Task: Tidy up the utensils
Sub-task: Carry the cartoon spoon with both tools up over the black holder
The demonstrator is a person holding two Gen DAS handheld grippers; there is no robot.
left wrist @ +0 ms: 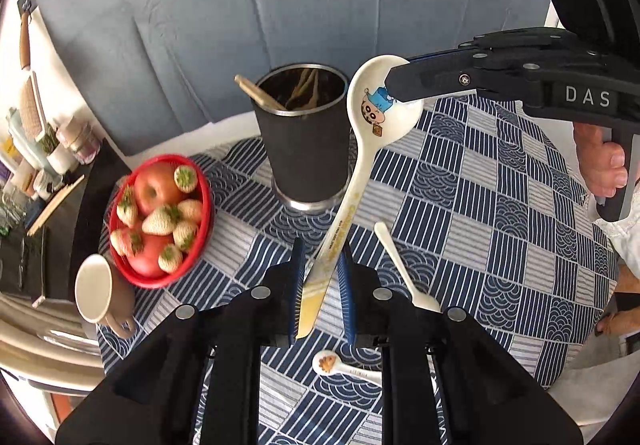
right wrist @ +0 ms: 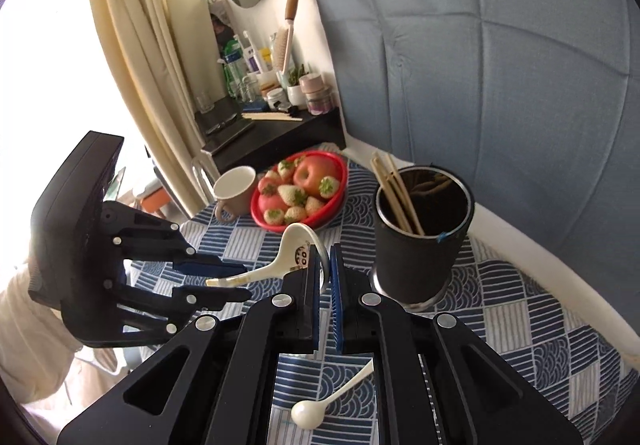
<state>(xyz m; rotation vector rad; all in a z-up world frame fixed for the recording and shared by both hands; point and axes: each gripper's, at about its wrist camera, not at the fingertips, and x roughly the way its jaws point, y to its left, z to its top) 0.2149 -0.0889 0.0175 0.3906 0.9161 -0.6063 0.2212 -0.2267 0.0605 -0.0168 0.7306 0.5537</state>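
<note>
A white ceramic spoon with a cartoon print (left wrist: 370,113) hangs in the air above the table. My right gripper (left wrist: 400,85) is shut on the rim of its bowl; the right wrist view shows the rim between its pads (right wrist: 325,273). My left gripper (left wrist: 322,265) is open, its blue pads on either side of the spoon's handle with gaps showing. It also shows in the right wrist view (right wrist: 244,281). A black cup (left wrist: 304,141) with chopsticks stands just beyond. A slim white spoon (left wrist: 404,269) and a small paw-print spoon (left wrist: 340,365) lie on the cloth.
A red bowl of apples and strawberries (left wrist: 160,221) and a beige mug (left wrist: 102,295) lying on its side are left of the cup on the blue patterned tablecloth (left wrist: 500,205). A dark shelf with bottles (right wrist: 272,117) and a grey-blue padded wall (left wrist: 280,5) stand behind.
</note>
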